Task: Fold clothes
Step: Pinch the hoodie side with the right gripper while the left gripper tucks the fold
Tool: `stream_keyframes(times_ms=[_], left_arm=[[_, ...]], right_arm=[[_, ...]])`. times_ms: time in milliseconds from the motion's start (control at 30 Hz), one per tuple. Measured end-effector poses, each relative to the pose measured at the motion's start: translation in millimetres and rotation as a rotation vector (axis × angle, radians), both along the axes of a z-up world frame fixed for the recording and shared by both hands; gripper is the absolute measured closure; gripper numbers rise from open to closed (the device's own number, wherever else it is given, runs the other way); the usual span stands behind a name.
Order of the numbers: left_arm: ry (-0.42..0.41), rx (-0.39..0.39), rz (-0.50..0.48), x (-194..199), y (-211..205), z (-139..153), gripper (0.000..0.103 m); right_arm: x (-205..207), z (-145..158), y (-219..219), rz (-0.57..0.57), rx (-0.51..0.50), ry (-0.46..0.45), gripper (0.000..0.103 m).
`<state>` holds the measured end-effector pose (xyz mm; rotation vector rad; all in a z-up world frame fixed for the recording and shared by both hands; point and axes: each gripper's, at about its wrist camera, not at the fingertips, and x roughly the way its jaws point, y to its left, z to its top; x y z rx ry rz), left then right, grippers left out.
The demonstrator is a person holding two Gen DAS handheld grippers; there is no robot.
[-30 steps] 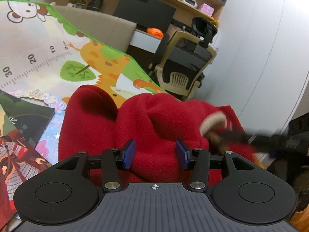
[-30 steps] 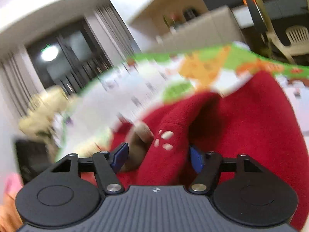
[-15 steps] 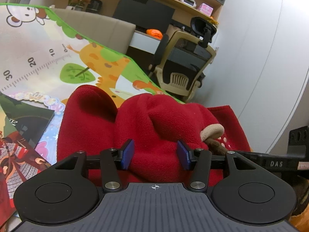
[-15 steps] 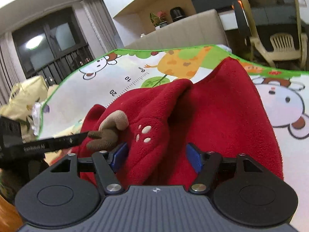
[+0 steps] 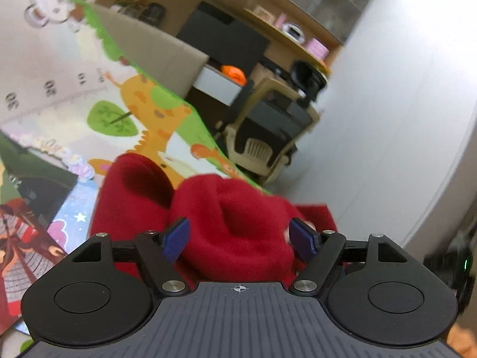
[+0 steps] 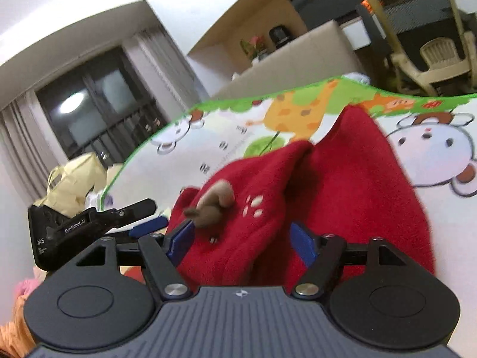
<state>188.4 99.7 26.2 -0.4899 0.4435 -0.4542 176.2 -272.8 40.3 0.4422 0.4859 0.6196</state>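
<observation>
A cartoon play mat (image 5: 89,113) covers the lower left; a beige office chair (image 5: 268,131) stands centre-right beside white walls (image 5: 402,104); dark window (image 6: 98,110) upper left.

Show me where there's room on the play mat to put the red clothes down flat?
Bare play mat lies right of the red fleece garment, over the monkey picture, and beyond it by the ruler marks. The near left is crowded: picture boards, yellow bag, and the left hand-held gripper.

Bunched red fleece (image 5: 235,226) is filling the gap between the left gripper's (image 5: 240,237) spread fingers. Bare play mat (image 6: 447,197) is lying open rightward of the fleece; a chair (image 5: 268,131) is standing beyond the mat edge.
</observation>
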Motion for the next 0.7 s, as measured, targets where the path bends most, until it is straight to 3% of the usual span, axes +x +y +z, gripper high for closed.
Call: stream_keyframes(times_ms=[200, 300, 400, 433, 467, 533, 600, 633, 700], left_arm=[[0.124, -0.019, 0.049, 22.2, 1.0, -15.5, 0.027], [0.192, -0.029, 0.05, 38.4, -8.8, -26.9, 0.034], [0.18, -0.047, 0.056, 45.2, -16.5, -20.6, 0.075], [0.156, -0.065, 0.042, 41.3, -16.6, -14.6, 0.077], [0.133, -0.083, 0.028, 37.5, -16.6, -8.6, 0.077], [0.107, -0.113, 0.001, 29.2, -16.9, 0.0, 0.077], [0.137, -0.116, -0.006, 19.5, -18.6, -4.1, 0.077], [0.152, -0.113, -0.009, 14.8, -19.6, -6.5, 0.077], [0.181, -0.031, 0.008, 8.4, -24.4, -16.4, 0.077]], right_arm=[[-6.3, 1.0, 1.8, -0.014, -0.026, -0.04, 0.032], [-5.9, 6.7, -0.5, -0.032, -0.037, -0.066, 0.034], [-5.6, 12.5, -2.8, -0.049, -0.047, -0.093, 0.064], [-5.5, 14.4, -3.6, -0.055, -0.05, -0.101, 0.075], [-5.4, 16.3, -4.3, -0.061, -0.054, -0.11, 0.078], [-5.2, 20.1, -5.8, -0.073, -0.06, -0.128, 0.081], [-5.0, 24.0, -7.4, -0.084, -0.067, -0.145, 0.081], [-4.9, 25.9, -8.1, -0.09, -0.07, -0.154, 0.081], [-5.2, 20.7, -8.3, -0.079, -0.116, -0.129, 0.081]])
